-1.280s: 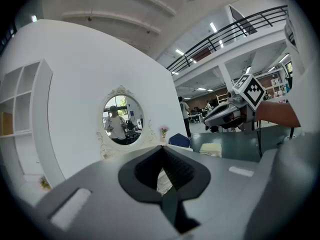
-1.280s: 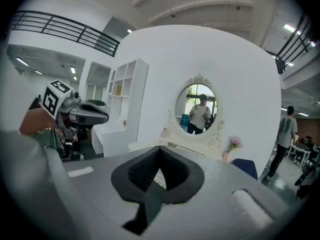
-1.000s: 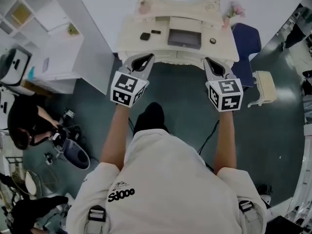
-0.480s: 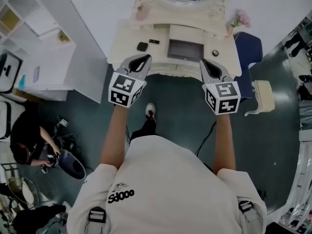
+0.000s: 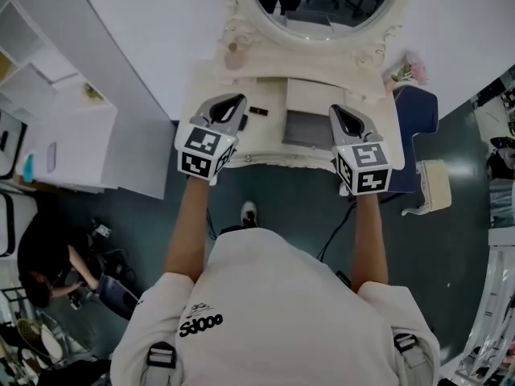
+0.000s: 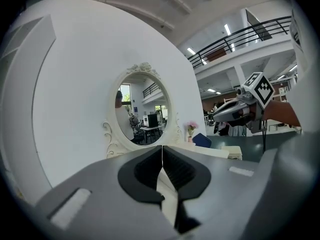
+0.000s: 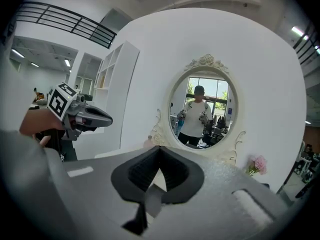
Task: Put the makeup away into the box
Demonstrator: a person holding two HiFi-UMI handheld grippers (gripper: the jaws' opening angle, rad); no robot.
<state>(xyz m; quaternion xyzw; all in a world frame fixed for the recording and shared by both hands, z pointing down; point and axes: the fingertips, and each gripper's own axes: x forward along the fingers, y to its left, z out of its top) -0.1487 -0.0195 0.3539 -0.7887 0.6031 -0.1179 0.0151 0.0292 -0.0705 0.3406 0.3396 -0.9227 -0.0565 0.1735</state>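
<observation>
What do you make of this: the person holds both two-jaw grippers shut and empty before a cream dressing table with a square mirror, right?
Not quite: the mirror is oval, in a carved cream frame, not square, as the right gripper view shows. The left gripper and right gripper are indeed shut and empty before the cream dressing table.

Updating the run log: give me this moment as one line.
stage: facing dressing table | left hand-held gripper: shut, empty | right hand-held gripper: shut, empty | task: nothing picked up yet
</observation>
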